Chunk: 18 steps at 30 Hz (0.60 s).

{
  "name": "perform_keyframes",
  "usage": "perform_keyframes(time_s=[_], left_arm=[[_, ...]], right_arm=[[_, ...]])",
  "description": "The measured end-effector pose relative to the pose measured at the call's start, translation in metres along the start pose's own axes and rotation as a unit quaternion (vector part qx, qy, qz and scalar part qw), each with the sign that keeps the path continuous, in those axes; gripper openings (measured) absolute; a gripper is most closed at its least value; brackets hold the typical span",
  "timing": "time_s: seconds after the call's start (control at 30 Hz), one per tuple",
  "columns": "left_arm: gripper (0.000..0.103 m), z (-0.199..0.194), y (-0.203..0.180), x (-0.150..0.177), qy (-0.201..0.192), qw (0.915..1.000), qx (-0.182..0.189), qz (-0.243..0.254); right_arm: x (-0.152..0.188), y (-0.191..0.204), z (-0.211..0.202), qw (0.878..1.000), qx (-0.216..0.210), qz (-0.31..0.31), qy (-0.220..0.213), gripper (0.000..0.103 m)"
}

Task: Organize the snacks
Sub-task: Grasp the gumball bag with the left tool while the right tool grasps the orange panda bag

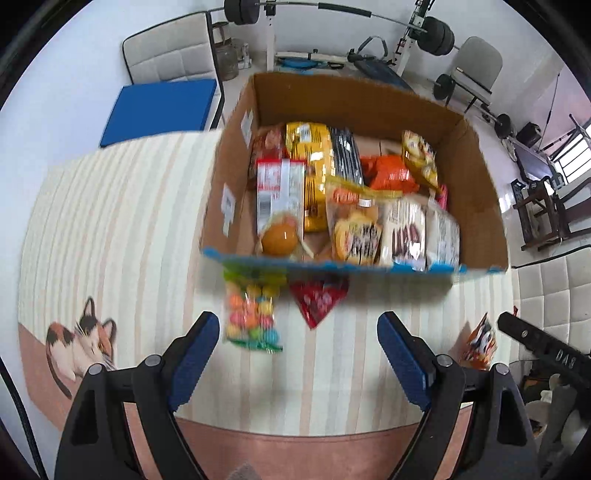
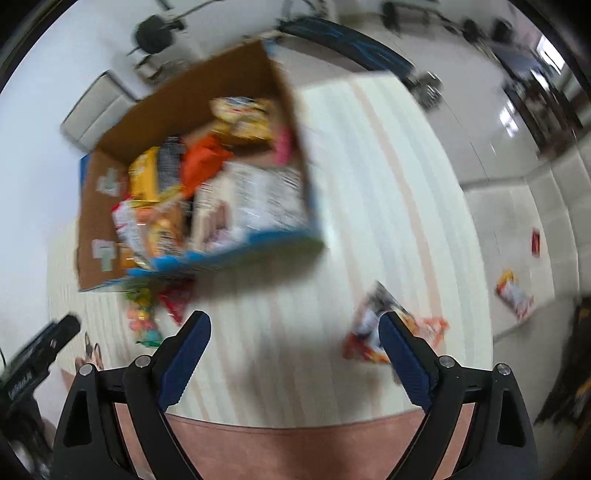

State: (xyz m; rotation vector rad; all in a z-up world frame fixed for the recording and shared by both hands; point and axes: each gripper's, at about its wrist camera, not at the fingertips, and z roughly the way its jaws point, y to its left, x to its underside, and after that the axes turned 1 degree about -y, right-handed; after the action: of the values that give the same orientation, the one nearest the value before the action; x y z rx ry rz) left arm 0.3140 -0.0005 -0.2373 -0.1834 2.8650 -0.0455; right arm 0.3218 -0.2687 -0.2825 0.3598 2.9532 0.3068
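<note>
A cardboard box (image 1: 476, 173) full of snack packets stands on a striped table; it also shows, blurred, in the right wrist view (image 2: 92, 221). In front of it lie a bag of coloured candy balls (image 1: 251, 314) and a red packet (image 1: 317, 299). My left gripper (image 1: 297, 354) is open and empty above the table, just right of the candy bag. An orange snack packet (image 2: 365, 332) lies by the right finger of my right gripper (image 2: 293, 354), which is open and empty. That packet also shows in the left wrist view (image 1: 478, 343).
The striped tablecloth (image 1: 110, 221) has a cat picture (image 1: 81, 343) at the left. Two more packets (image 2: 513, 295) (image 2: 535, 242) lie on a white cushioned seat at the right. A chair with a blue cushion (image 1: 162, 107) and gym equipment (image 1: 436, 33) stand beyond.
</note>
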Motion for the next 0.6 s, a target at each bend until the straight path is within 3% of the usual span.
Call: perform_keyframes(time_s=[0.23, 0.43, 0.6], left_arm=[[0.088, 0.041, -0.013, 0.028, 0.050, 0.9987, 0.000, -0.005], [0.088, 0.061, -0.017, 0.037, 0.077, 0.9970, 0.001, -0.011], [0.088, 0.069, -0.008, 0.043, 0.089, 0.9958, -0.005, -0.023]], right_arm=[[0.011, -0.062, 0.039, 0.996, 0.037, 0.059, 0.048, 0.095], [0.014, -0.094, 0.081, 0.989, 0.036, 0.108, 0.095, 0.095], [0.014, -0.102, 0.094, 0.985, 0.018, 0.142, 0.101, 0.096]])
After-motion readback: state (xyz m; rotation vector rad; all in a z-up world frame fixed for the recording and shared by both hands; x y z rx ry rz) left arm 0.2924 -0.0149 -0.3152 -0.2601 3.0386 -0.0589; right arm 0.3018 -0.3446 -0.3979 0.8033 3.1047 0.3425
